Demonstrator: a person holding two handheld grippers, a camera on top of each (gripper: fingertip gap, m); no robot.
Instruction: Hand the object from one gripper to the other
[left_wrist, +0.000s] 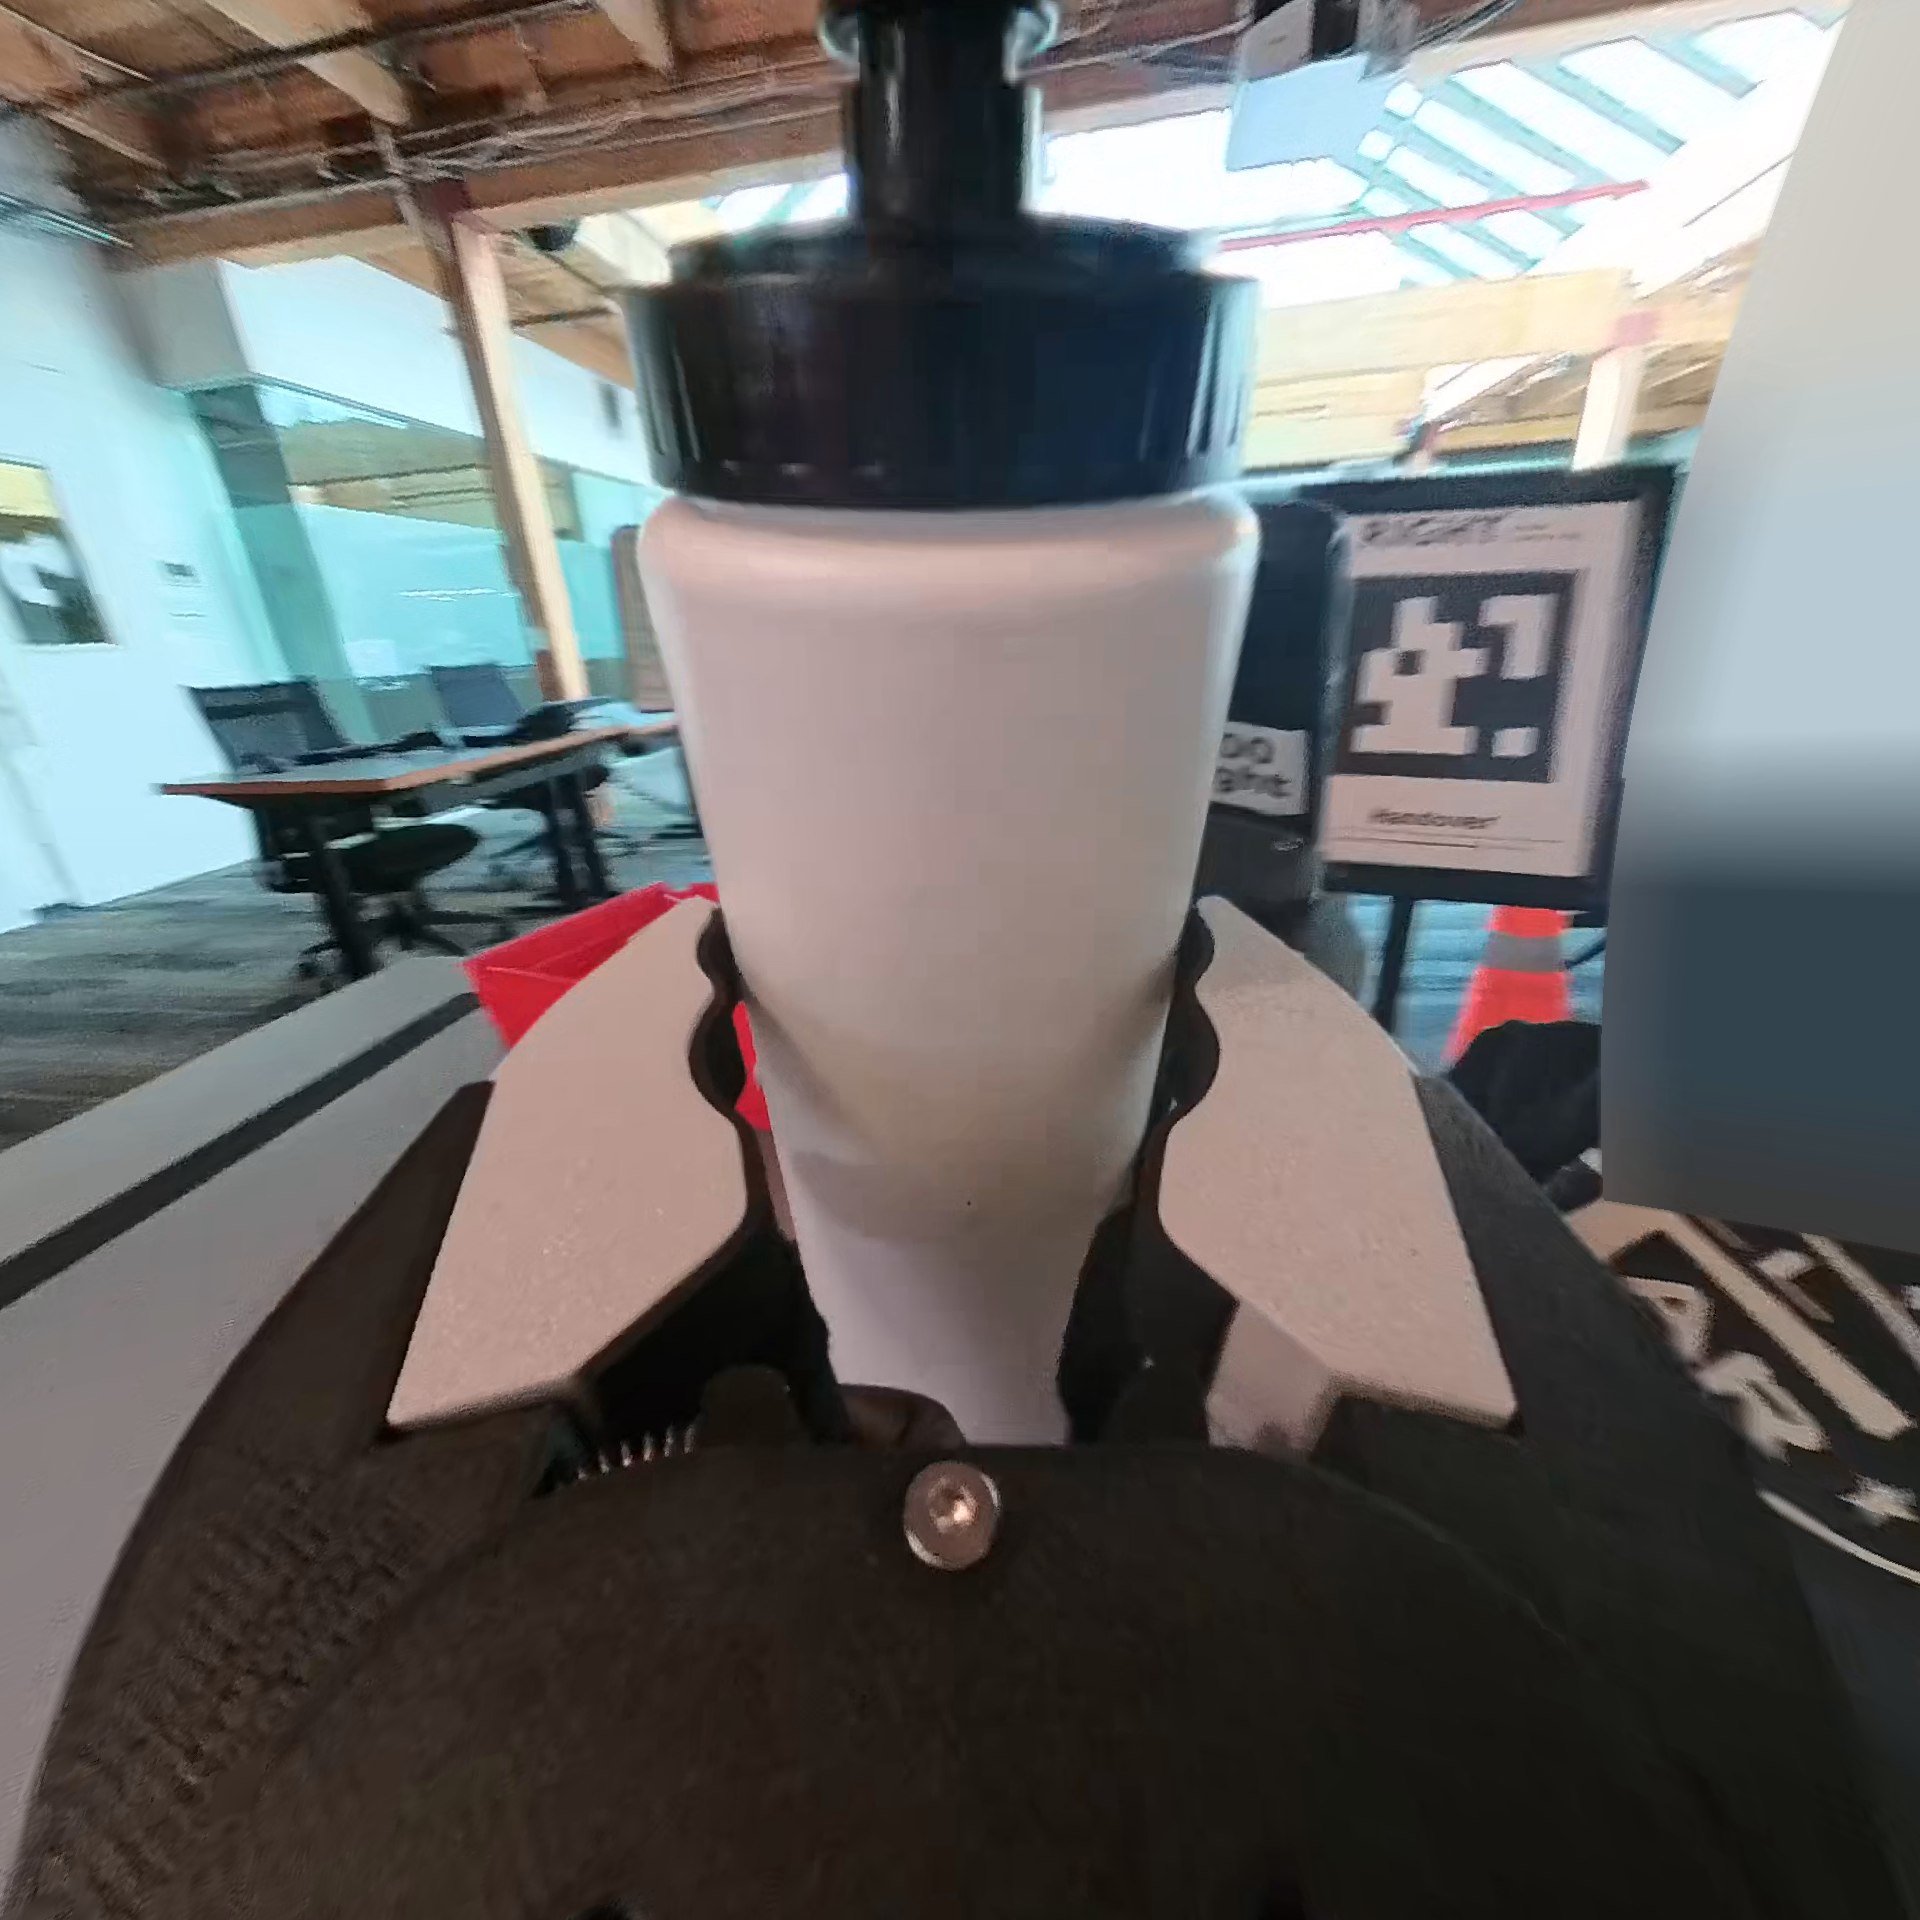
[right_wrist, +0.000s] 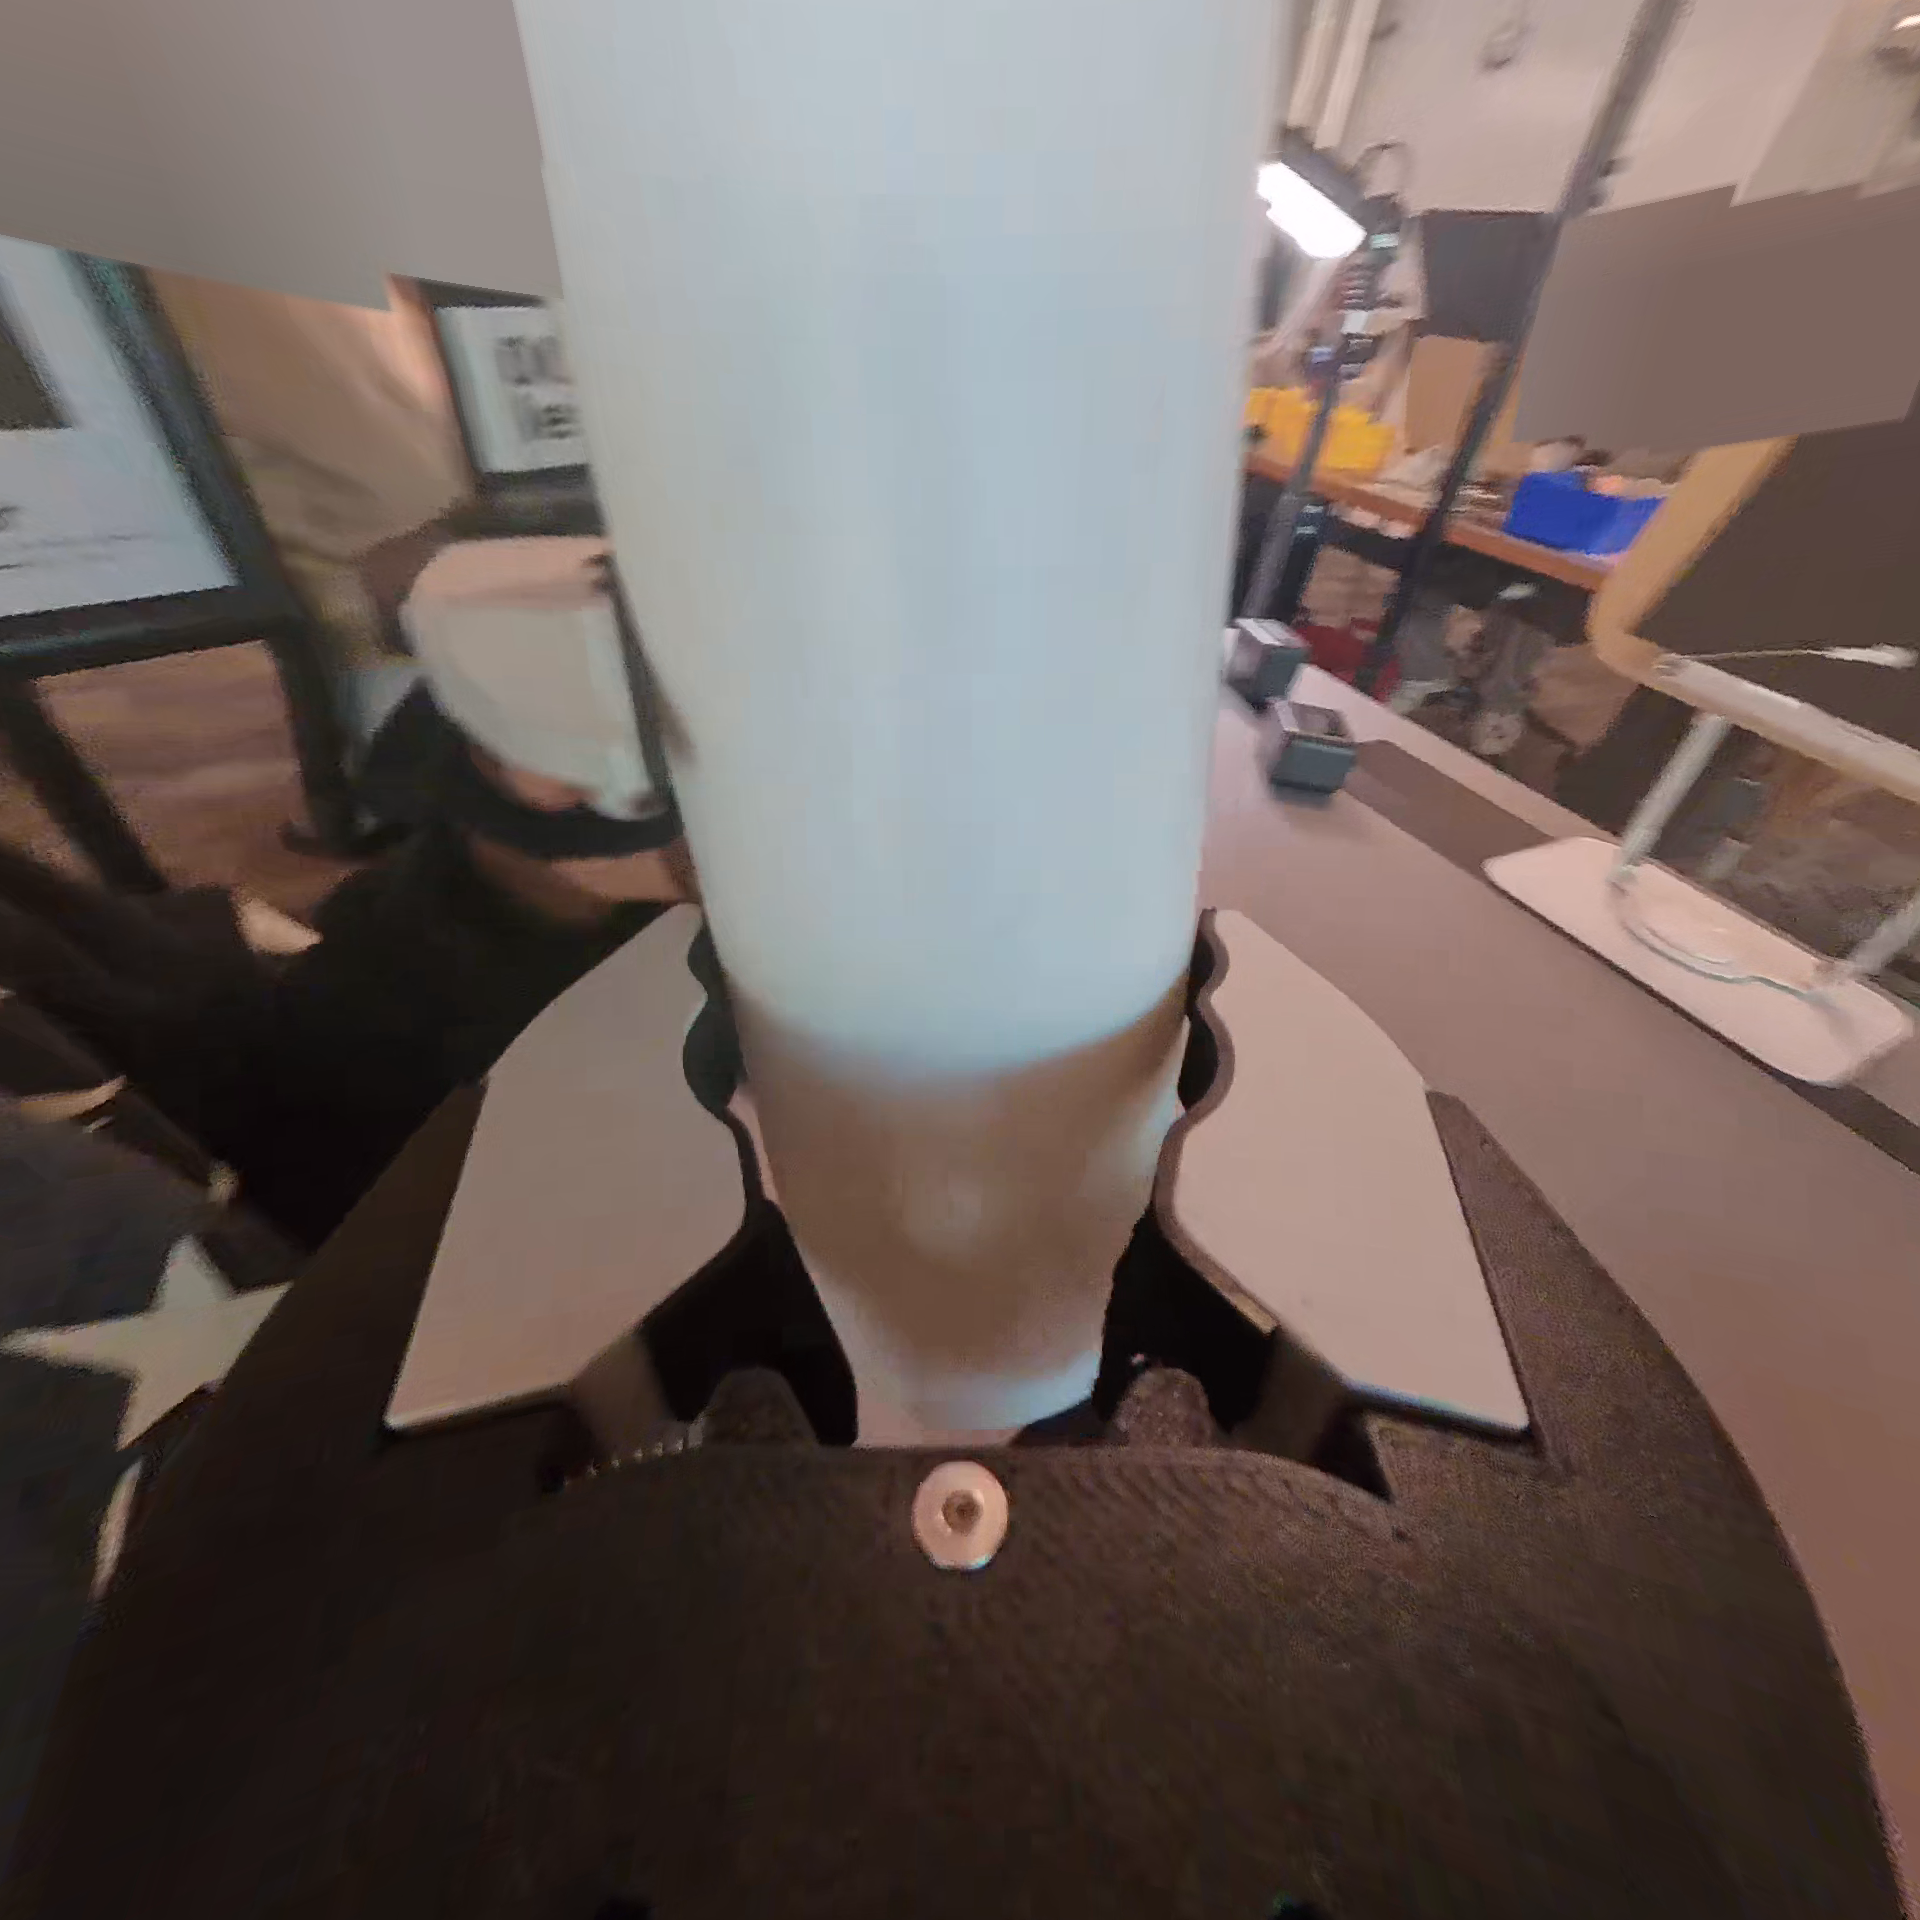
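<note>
Mid-handover: tall white plastic bottle (left_wrist: 951, 790) with black screw cap (left_wrist: 940, 384) pinched by left gripper (left_wrist: 953, 1023) and right gripper (right_wrist: 951, 1023) together, each closed on it, preventing a drop.

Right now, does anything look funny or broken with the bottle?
Nothing looks broken or spilled. The only unusual thing: the white bottle with its black cap on is pinched by both the left gripper and the right gripper at once.
</note>
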